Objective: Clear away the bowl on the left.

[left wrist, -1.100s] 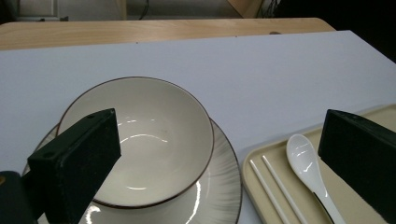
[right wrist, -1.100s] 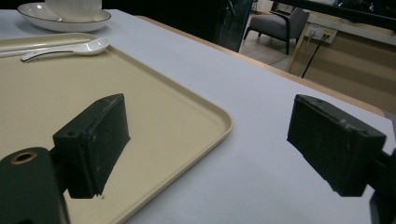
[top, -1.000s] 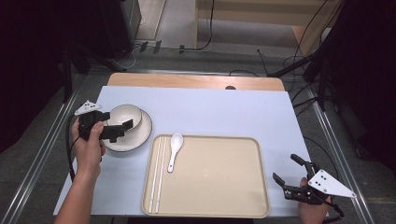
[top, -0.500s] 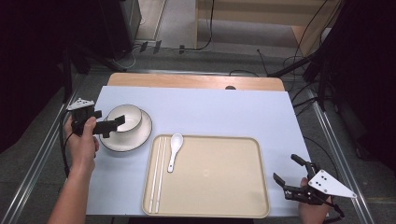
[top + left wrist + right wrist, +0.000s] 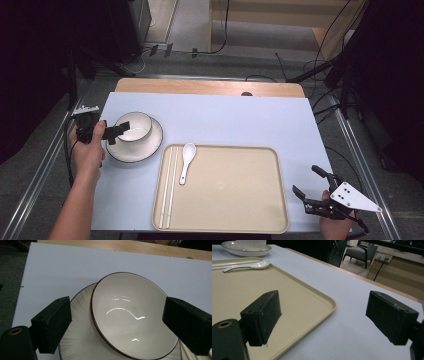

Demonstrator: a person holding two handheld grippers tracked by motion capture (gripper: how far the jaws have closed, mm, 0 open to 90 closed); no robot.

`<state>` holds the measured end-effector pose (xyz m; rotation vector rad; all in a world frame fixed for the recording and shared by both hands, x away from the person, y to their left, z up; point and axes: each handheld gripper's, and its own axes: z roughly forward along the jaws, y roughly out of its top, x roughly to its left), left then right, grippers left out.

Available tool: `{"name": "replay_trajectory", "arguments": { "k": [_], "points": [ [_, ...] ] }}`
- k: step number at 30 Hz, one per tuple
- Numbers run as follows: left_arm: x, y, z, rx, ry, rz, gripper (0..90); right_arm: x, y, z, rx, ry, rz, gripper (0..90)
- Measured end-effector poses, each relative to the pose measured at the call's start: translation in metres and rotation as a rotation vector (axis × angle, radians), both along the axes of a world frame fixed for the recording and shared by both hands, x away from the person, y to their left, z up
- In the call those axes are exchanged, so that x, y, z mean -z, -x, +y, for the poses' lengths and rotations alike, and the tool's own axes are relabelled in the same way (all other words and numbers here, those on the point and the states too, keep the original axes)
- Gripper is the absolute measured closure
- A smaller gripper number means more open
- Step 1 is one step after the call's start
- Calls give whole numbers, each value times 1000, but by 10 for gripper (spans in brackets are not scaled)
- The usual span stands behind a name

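Since a second ago my left gripper (image 5: 114, 134) has slid left to the bowl's (image 5: 136, 125) near-left rim, its jaws just starting to close, wide and straddling the rim without touching. That bowl sits on a plate (image 5: 145, 148), far left on the desk (image 5: 240, 120). My right gripper (image 5: 311, 187) waits open, empty, near right.

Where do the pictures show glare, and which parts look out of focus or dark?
Left gripper view: bright curved glare streaks lie inside the bowl; the near black jaws look soft. Right gripper view: the jaws are blurred, while the tray and spoon stay fairly sharp. High view: the table is evenly lit with weak shadows, and the room at both sides is very dark.
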<state>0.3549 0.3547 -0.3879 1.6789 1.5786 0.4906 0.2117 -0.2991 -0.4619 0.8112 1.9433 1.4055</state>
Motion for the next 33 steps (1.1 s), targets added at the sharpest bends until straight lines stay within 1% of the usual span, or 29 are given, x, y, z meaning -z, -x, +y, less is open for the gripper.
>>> {"name": "replay_trajectory", "arguments": {
  "k": [2,3,5,6,7,9,10,11,13,18,20,26,27,29,30,33],
  "points": [
    [2,-2,0,0,9,12,97,0,0,0,0,0,0,130],
    [3,-4,-1,-11,14,20,127,0,0,0,0,1,0,130],
    [5,-6,-1,-16,19,42,142,0,0,0,-1,1,0,130],
    [5,-6,-1,-16,19,42,164,0,0,0,-1,1,1,131],
    [8,-8,-1,-36,15,64,188,0,0,0,-1,2,1,130],
    [10,-10,-1,-50,17,84,236,0,0,0,-1,2,1,130],
    [10,-10,-1,-50,17,84,267,0,0,0,-1,1,1,130],
    [12,-12,-1,-64,9,92,303,0,0,0,0,1,2,131],
    [13,-12,0,-69,13,93,358,0,0,0,0,0,2,131],
    [15,-15,3,-75,44,109,486,0,0,0,-2,2,2,130],
    [16,-16,3,-69,41,115,525,0,0,0,-2,2,0,130],
    [18,-17,5,-75,35,129,611,0,0,0,-1,1,1,130],
    [20,-18,7,-72,38,146,618,0,0,0,-2,2,2,130],
    [21,-18,7,-76,41,151,630,0,0,0,-2,3,3,130],
    [22,-19,7,-74,42,168,633,0,0,0,-2,3,4,130],
    [23,-21,7,-84,53,184,648,0,0,1,-2,4,3,130]
  ]
}}
